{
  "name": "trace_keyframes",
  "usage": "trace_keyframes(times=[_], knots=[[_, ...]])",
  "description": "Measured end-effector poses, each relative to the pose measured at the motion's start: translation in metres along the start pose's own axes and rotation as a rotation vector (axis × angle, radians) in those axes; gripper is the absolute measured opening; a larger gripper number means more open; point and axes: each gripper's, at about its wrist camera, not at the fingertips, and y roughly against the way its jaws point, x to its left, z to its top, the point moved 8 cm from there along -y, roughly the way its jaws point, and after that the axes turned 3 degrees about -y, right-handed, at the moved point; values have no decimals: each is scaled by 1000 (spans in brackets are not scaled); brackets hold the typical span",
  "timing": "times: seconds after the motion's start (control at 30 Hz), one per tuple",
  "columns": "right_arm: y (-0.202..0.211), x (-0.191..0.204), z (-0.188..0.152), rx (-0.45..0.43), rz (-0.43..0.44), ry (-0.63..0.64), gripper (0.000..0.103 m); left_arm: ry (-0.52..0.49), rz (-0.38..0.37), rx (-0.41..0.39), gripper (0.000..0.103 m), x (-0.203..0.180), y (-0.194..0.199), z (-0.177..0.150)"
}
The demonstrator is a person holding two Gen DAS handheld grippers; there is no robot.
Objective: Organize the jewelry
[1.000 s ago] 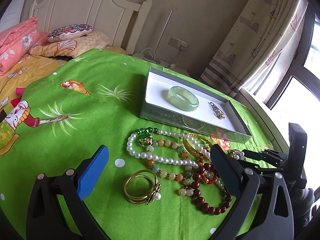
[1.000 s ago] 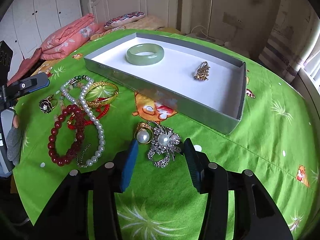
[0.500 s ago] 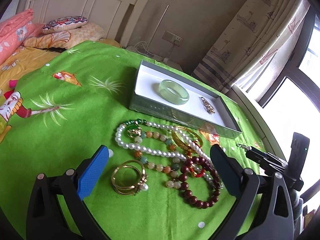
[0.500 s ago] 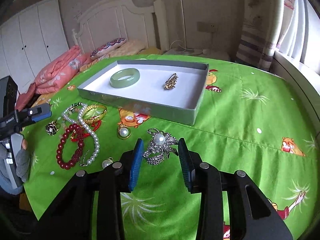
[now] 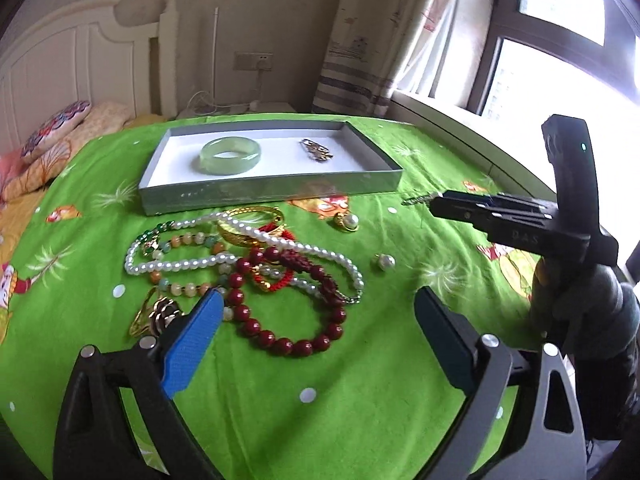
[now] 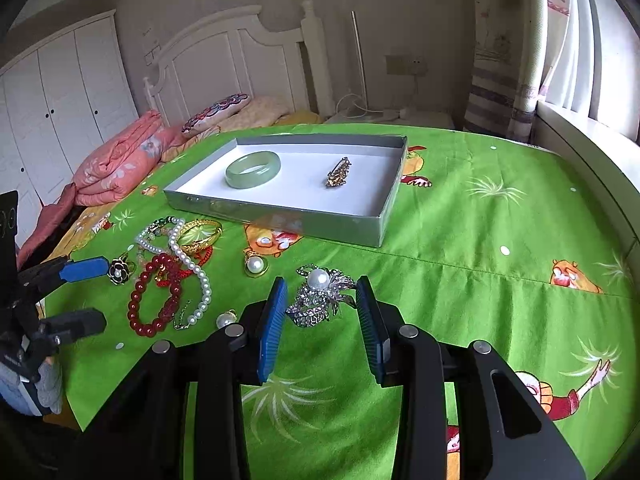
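Note:
A grey tray [image 6: 280, 222] [image 5: 272, 192] with a white floor holds a jade bangle [image 6: 253, 169] [image 5: 231, 155] and a gold brooch [image 6: 338, 173] [image 5: 317, 149]. My right gripper [image 6: 322, 312] is shut on a silver pearl brooch [image 6: 320, 296], lifted above the green cloth; the gripper also shows in the left wrist view [image 5: 436, 200]. My left gripper [image 5: 316, 332] is open over a red bead bracelet [image 5: 288, 304]. A pearl necklace [image 5: 188, 264], a gold bangle [image 5: 252, 226], a gold ring [image 5: 154, 314], a pearl pendant [image 6: 255, 265] and a loose pearl [image 5: 385, 261] lie on the cloth.
The green cartoon cloth [image 6: 480, 240] covers a round table. A bed with pink bedding [image 6: 120, 160] and a white headboard [image 6: 240, 60] stands behind. A window and curtain [image 5: 380, 40] are at the right. A flower ring [image 6: 119, 272] lies by the left gripper [image 6: 82, 296].
My right gripper has lifted the silver pearl brooch off the cloth and drawn back from the tray. My left gripper has swung to the right over the red beads.

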Motion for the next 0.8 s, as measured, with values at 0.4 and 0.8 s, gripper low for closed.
trace_keyframes(times=[0.4, 0.8], knots=[[2, 0, -1, -2, 6, -7, 35, -27, -39, 163, 13, -3, -52, -8], [20, 6, 4, -87, 23, -19, 34, 9, 21, -36, 12, 15, 14, 28]])
